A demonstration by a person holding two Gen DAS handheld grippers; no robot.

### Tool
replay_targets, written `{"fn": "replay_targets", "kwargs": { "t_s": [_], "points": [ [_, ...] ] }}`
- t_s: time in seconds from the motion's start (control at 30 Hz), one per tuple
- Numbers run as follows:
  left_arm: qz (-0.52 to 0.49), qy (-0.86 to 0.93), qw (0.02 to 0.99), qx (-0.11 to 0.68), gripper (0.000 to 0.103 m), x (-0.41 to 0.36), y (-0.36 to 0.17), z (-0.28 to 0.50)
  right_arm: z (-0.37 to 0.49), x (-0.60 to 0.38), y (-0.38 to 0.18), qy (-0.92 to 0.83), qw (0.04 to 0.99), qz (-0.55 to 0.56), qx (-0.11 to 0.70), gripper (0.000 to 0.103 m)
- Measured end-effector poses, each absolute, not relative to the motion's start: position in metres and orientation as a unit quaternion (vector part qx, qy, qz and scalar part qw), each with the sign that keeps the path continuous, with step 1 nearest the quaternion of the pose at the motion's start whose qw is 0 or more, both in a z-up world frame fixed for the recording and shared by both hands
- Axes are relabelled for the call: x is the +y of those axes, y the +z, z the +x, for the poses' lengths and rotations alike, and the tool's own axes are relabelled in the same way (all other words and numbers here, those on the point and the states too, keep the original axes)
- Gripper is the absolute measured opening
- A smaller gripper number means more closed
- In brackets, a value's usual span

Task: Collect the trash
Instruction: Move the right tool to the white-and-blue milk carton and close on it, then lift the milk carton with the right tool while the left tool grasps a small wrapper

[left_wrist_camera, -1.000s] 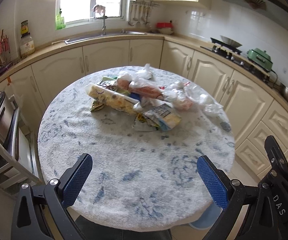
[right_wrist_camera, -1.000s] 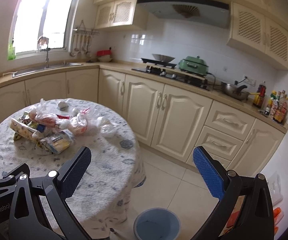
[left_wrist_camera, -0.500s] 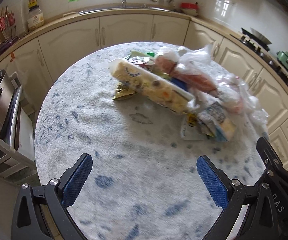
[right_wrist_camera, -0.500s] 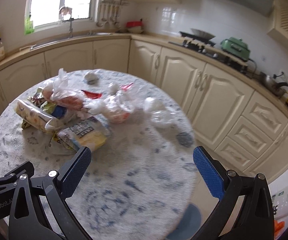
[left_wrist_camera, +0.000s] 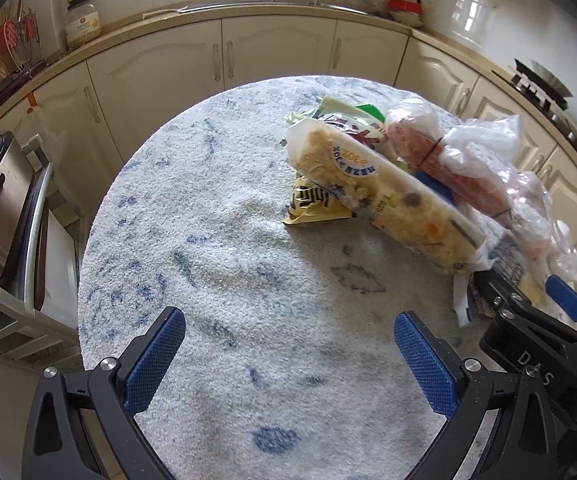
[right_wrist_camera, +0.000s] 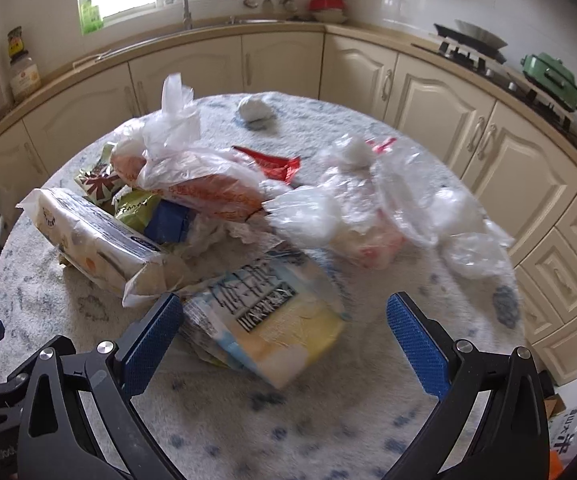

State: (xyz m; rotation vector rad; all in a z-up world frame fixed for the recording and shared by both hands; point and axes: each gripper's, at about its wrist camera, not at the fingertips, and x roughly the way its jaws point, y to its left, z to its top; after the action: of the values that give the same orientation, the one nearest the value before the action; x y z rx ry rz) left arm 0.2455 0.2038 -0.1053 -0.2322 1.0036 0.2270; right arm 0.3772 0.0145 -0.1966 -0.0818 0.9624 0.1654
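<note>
A heap of trash lies on the round table. A long yellowish food pack rests across a small yellow wrapper. An orange-filled clear bag lies behind it. A blue and yellow packet sits right between the fingers of my right gripper, which is open and just above it. Crumpled clear bags lie to the right. My left gripper is open over bare cloth, left of the heap. The right gripper's body shows at the left wrist view's lower right.
Cream cabinets and a counter curve round behind the table. A sink tap stands under the window, a stove with a green pot at the right. A metal appliance on a rack stands left of the table. A white wad lies at the table's far side.
Both grippers have moved forward and down toward the table. The heap now fills much more of both views, and the blue and yellow packet has come between the right fingers.
</note>
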Motion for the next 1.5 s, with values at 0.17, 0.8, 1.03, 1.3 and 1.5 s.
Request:
{"fn": "replay_targets", "kwargs": {
  "t_s": [0.17, 0.8, 1.03, 1.3, 1.5],
  "points": [
    [-0.124, 0.104, 0.859, 0.486, 0.102, 0.215, -0.116, 0.255, 0.384, 0.013, -0.211, 0.092, 0.87, -0.023, 0.484, 0.102],
    [-0.128, 0.023, 0.859, 0.495, 0.102, 0.166, -0.106, 0.257, 0.337, -0.053, -0.186, 0.081, 0.889, 0.018, 0.45, 0.042],
    [-0.124, -0.014, 0.853, 0.507, 0.102, 0.143, -0.106, 0.268, 0.333, -0.062, -0.183, 0.043, 0.888, -0.038, 0.456, 0.064],
    [-0.123, -0.006, 0.846, 0.519, 0.102, 0.143, -0.114, 0.286, 0.335, -0.064, -0.208, 0.048, 0.889, -0.022, 0.455, 0.089],
    [-0.118, 0.007, 0.851, 0.511, 0.102, 0.134, -0.118, 0.3, 0.352, -0.071, -0.208, 0.029, 0.894, -0.018, 0.447, 0.067]
  ]
}}
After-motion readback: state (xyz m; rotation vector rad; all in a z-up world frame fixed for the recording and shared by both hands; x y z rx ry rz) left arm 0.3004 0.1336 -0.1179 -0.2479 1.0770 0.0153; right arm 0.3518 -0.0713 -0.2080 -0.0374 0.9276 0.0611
